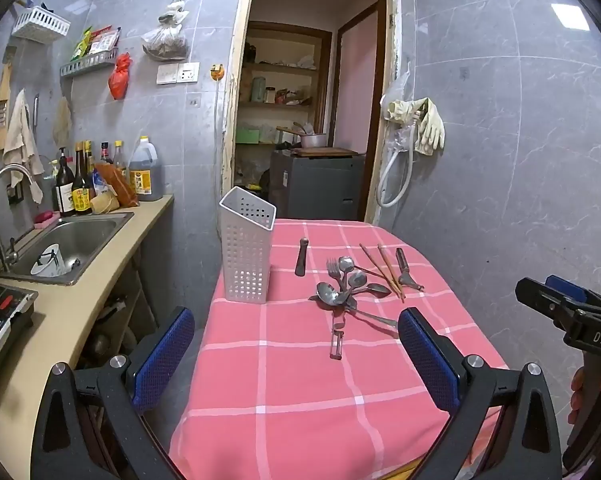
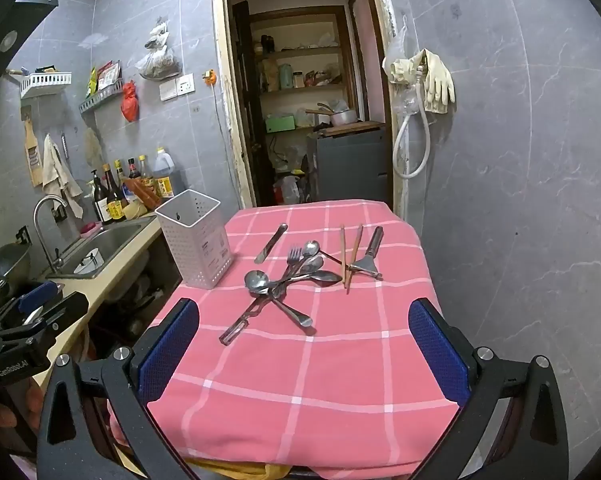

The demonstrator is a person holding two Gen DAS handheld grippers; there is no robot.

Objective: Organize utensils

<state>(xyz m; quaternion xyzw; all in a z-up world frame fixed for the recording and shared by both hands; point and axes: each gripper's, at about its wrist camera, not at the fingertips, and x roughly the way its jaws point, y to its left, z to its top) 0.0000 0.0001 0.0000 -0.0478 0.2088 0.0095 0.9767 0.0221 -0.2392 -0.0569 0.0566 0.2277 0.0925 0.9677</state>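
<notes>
A white perforated utensil holder (image 1: 245, 252) (image 2: 194, 237) stands upright and empty at the table's far left edge. A pile of steel spoons and a fork (image 1: 344, 286) (image 2: 296, 270) lies mid-table, with a peeler (image 1: 337, 338) (image 2: 240, 322) in front. A knife (image 1: 301, 257) (image 2: 271, 243), two wooden chopsticks (image 1: 384, 270) (image 2: 350, 256) and a second peeler (image 1: 405, 270) (image 2: 369, 254) lie around it. My left gripper (image 1: 296, 360) is open and empty over the near table. My right gripper (image 2: 304, 356) is open and empty, well short of the pile.
The table has a pink checked cloth (image 1: 300, 380) (image 2: 300, 380). A counter with a sink (image 1: 68, 246) (image 2: 100, 248), tap and bottles (image 1: 80, 188) runs along the left. An open doorway (image 1: 308, 120) is behind the table. A tiled wall stands to the right.
</notes>
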